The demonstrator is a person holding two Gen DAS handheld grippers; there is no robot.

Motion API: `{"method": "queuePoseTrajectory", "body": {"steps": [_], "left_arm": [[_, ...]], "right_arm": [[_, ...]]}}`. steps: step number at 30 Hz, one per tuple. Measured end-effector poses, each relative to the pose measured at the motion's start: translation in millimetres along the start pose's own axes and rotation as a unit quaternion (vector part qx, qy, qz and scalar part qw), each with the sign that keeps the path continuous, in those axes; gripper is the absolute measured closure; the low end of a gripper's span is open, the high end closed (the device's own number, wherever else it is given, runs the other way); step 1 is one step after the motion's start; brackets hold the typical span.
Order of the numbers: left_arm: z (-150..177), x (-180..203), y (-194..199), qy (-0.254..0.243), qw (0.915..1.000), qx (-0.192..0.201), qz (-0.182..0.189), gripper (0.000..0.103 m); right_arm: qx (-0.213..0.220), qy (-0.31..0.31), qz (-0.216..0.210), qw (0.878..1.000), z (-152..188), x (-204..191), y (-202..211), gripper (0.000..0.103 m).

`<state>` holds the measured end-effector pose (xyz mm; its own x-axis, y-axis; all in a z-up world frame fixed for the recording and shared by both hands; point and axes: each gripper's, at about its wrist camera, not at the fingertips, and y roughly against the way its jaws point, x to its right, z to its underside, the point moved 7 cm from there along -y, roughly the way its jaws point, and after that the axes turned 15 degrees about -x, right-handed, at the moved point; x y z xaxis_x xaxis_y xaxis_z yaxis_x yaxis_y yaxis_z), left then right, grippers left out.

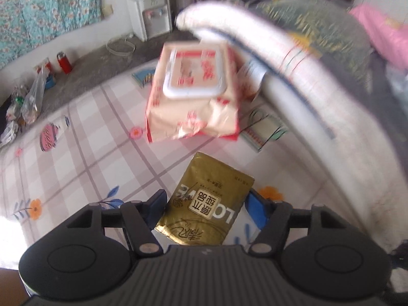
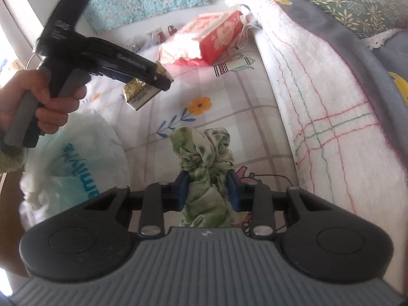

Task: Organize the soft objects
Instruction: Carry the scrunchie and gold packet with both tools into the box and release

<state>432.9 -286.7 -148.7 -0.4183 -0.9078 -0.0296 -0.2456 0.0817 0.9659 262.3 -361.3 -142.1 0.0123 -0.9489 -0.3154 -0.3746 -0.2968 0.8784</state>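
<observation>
While the left gripper closes its blue pads around the gold tissue pack, the left wrist view shows that pack held lifted above the checked bedsheet, its long axis running along the fingers and its far end pointing toward the wet-wipe pack. The wet-wipe pack lies flat beyond the gold pack, lid up, just beside the rolled white quilt, which curves along its right. A green-edged booklet lies on the sheet between the wet-wipe pack and the quilt.

From the right wrist view, the right gripper is clenched on a bunched green patterned scarf; the cloth stands up past the fingertips and hangs slack behind them, so its long axis follows the fingers, pointing toward the wet-wipe pack. A hand holds the left gripper left of the scarf, the gold pack tilted in its jaws. A white plastic bag sits below that hand, nearer than the wet-wipe pack.

Both soft items appear to be in the carrying step. My judgement is that each next needs moving to a gathering spot, possibly the bag, with the grips kept firm until the items are over it.
</observation>
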Motion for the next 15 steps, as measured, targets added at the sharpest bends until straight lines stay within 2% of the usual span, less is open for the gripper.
{"method": "queuePoseTrajectory", "body": {"steps": [4, 8, 12, 15], "left_arm": [[15, -5, 54, 0.009, 0.9991, 0.04, 0.013, 0.035], [44, -33, 115, 0.045, 0.9959, 0.076, 0.019, 0.035], [90, -81, 169, 0.103, 0.9897, 0.1, 0.008, 0.035], [136, -121, 198, 0.162, 0.9812, 0.106, 0.001, 0.035]], "right_arm": [[0.016, -0.006, -0.01, 1.0, 6, -5, 17, 0.072], [0.029, -0.002, -0.019, 0.999, 10, -11, 30, 0.072], [0.037, 0.006, -0.037, 0.999, 15, -19, 41, 0.072], [0.039, 0.011, -0.052, 0.998, 17, -26, 46, 0.072]]}}
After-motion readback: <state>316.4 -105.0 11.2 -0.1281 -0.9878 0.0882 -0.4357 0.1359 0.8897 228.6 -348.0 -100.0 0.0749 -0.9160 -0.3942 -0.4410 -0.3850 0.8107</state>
